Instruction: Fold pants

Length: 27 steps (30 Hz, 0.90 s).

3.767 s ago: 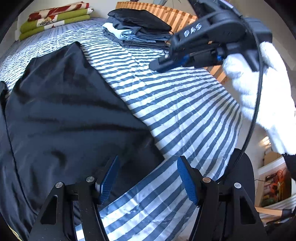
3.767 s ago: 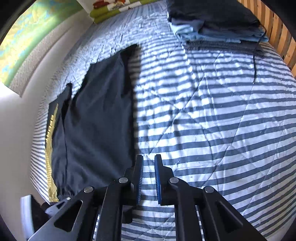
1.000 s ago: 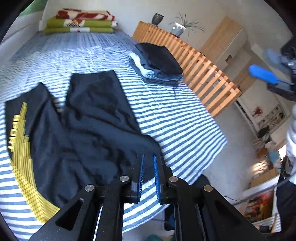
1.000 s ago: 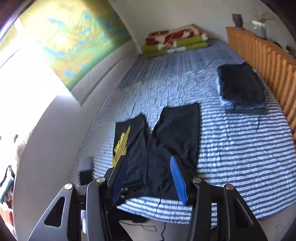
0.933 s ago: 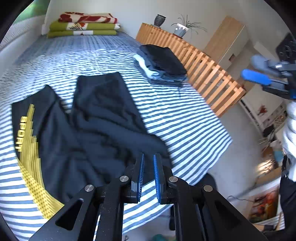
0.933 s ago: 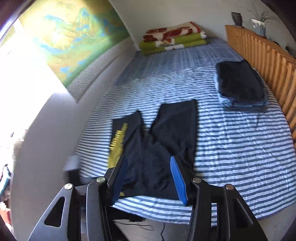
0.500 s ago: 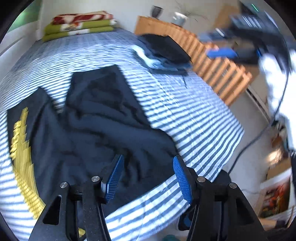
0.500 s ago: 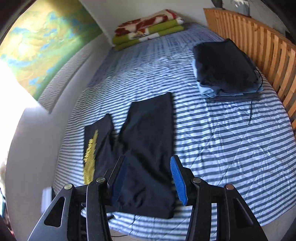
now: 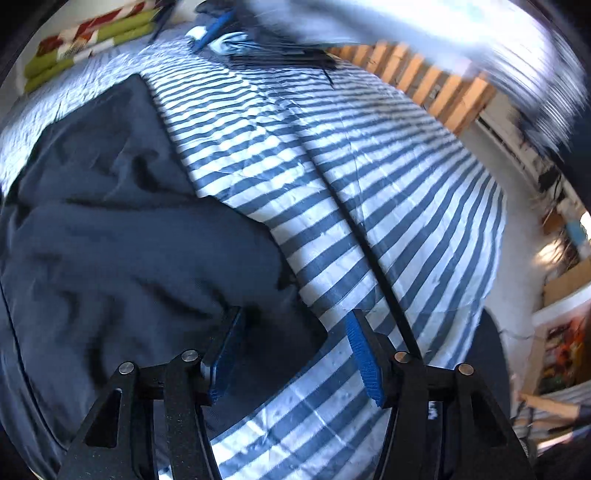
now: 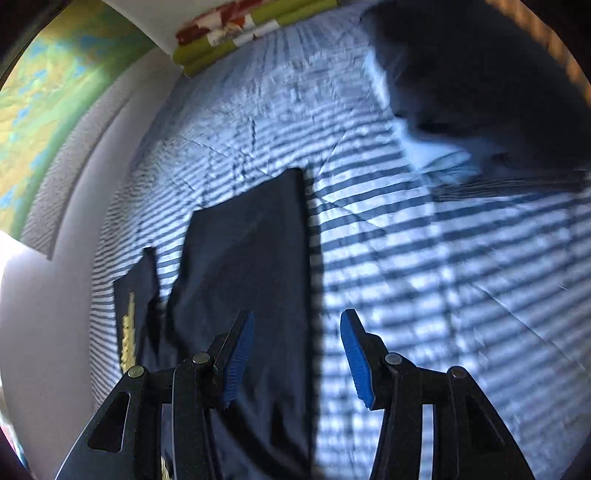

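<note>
**Both grippers over dark pants spread on a striped bed**

Left wrist view: the left gripper [image 9: 295, 350] points steeply down at the bed [image 9: 406, 192], which has a blue-and-white striped cover. Its jaws are opening; nothing is clamped between them, and the blue pads stand apart over the near corner of the pants [image 9: 129, 240]. The pants, dark navy and wrinkled, lie flat on the cover and fill the left half of this view, one leg running away toward the top. A thin black cable [image 9: 369, 254] crosses the cover beside the right finger. At the far end lie folded blankets [image 9: 88, 35] in green, red and white. A wooden slatted rail [image 9: 424, 81] borders the bed on the right. The top of this view is motion-blurred.

Right wrist view: the right gripper [image 10: 297, 354] is released, jaws parted and empty, and straddles the right edge of the pants [image 10: 251, 258]. A yellow print [image 10: 128, 343] marks the left leg. A stack of folded clothes [image 10: 480, 92] lies at upper right, well apart from the pants.
</note>
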{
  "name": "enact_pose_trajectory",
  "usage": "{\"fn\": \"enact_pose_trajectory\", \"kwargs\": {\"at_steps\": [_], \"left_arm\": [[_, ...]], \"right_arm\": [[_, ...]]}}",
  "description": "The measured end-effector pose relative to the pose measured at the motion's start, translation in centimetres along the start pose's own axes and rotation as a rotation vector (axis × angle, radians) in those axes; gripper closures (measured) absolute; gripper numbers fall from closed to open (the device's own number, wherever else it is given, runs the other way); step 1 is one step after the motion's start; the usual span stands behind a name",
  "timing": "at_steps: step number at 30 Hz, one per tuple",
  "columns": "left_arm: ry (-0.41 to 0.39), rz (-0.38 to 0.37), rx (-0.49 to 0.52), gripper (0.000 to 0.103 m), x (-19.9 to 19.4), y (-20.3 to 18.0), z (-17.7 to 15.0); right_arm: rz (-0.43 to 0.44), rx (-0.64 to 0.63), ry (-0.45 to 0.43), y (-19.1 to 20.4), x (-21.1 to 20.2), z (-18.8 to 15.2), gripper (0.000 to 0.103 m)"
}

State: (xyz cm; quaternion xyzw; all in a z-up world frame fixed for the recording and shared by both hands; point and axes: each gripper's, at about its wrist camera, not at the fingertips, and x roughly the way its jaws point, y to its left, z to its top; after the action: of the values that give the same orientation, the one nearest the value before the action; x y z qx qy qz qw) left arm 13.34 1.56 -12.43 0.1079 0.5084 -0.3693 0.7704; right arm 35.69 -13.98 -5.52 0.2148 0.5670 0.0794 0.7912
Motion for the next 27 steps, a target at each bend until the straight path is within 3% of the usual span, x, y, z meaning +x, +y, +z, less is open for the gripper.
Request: {"fn": "enact_pose_trajectory", "kwargs": {"at_steps": [7,9,10,11,12,13,16,20,23,25,27], "left_arm": [[-0.049,0.054,0.034,0.042,1.0,-0.4,-0.1],[-0.062,0.065,0.036,0.050,1.3,-0.1,0.1],[-0.070,0.072,0.036,0.059,1.4,0.1,0.3],[-0.077,0.069,0.031,0.070,1.3,0.7,0.5],[-0.080,0.060,0.019,0.075,1.5,1.3,0.9],[-0.082,0.044,0.000,0.084,1.4,1.7,1.0],[-0.071,-0.028,-0.067,0.091,1.0,2.6,0.8],[-0.117,-0.138,-0.127,0.093,-1.4,3.3,0.2],[-0.125,-0.221,-0.191,0.093,-2.4,4.7,-0.1],[-0.120,-0.240,-0.223,0.093,-2.1,5.4,-0.2],[-0.108,-0.245,-0.234,0.094,-1.5,5.5,0.0]], "right_arm": [[-0.063,-0.048,0.040,1.2,8.5,3.8,0.059],[-0.099,-0.057,0.058,1.5,10.2,4.1,0.059],[-0.129,-0.067,0.050,1.8,10.5,4.1,0.063],[-0.165,-0.108,0.013,2.6,10.3,4.0,0.085],[-0.174,-0.138,0.029,3.1,10.5,4.1,0.101],[-0.187,-0.161,0.038,3.5,10.6,4.1,0.101],[-0.241,-0.216,-0.033,4.6,9.1,4.2,0.102],[-0.146,-0.196,-0.151,5.0,5.1,5.5,0.102],[-0.194,-0.205,-0.094,4.8,6.5,5.7,0.101],[-0.223,-0.205,-0.060,4.4,7.6,5.4,0.101],[-0.198,-0.161,-0.057,3.2,7.7,5.2,0.101]]}}
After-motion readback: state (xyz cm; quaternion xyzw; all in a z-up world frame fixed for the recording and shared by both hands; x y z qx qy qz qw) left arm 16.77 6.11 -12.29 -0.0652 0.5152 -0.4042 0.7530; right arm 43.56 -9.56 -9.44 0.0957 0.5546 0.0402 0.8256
